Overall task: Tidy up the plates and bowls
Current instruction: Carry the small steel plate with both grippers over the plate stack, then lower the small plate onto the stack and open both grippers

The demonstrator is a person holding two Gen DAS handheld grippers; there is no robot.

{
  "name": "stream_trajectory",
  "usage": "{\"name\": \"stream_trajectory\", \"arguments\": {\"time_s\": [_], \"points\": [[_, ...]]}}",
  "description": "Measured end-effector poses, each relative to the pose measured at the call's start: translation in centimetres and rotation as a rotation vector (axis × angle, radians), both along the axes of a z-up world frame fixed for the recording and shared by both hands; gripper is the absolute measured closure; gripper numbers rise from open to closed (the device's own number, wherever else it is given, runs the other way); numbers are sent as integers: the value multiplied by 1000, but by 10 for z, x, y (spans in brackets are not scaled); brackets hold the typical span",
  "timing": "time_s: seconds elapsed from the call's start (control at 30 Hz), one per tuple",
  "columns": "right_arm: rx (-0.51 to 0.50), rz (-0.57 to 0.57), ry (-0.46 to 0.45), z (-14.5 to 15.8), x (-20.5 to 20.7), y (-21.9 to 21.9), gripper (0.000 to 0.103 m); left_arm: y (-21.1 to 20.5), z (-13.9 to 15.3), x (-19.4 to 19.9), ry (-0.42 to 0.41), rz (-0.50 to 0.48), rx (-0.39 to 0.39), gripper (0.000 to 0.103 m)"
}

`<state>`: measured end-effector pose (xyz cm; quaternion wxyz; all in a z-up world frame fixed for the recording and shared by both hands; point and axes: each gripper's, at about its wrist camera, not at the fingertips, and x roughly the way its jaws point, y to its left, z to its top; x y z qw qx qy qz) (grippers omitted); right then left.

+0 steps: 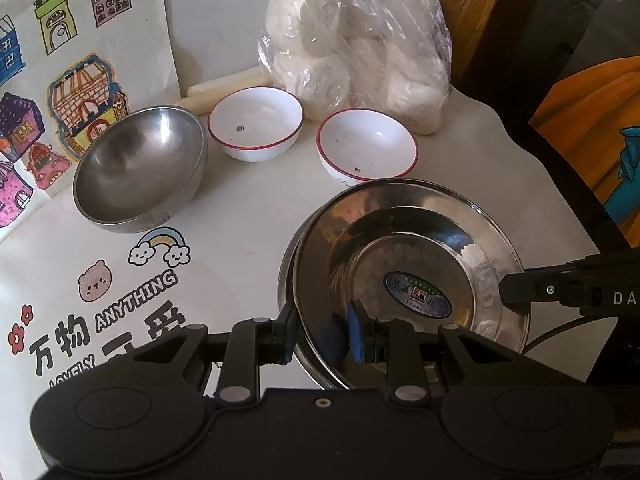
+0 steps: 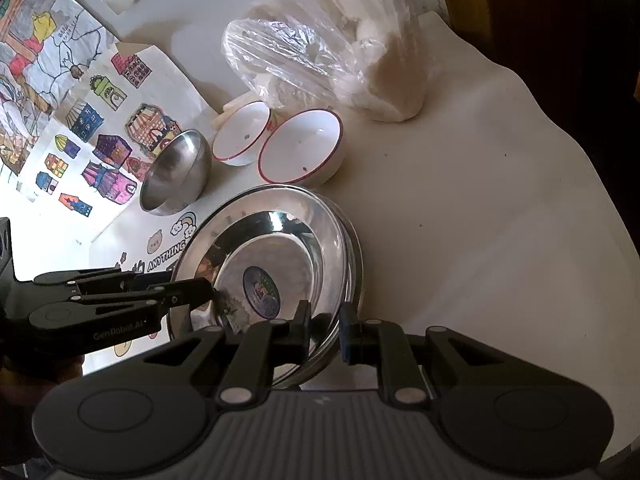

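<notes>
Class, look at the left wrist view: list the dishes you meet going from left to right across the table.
Steel bowl → left white bowl → right white bowl → steel plate, gripped at its rim by both tongs.

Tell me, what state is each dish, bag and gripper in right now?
Steel plates: stacked, gripped at opposite rims.
Left gripper: shut on the plates' rim.
Right gripper: shut on the plates' rim.
Steel bowl: empty, tilted.
Left white bowl: upright, empty.
Right white bowl: upright, nearly empty.
Plastic bag: full of white buns.
</notes>
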<state>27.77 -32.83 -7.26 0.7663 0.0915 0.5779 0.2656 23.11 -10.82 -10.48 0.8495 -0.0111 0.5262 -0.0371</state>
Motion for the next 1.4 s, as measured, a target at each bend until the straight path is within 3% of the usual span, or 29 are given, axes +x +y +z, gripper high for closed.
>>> {"name": "stream_trajectory", "arguments": {"time_s": [1.4], "points": [[-24,81,18,-8,7,20,84,3,-15,7,60,67,31,71]]}}
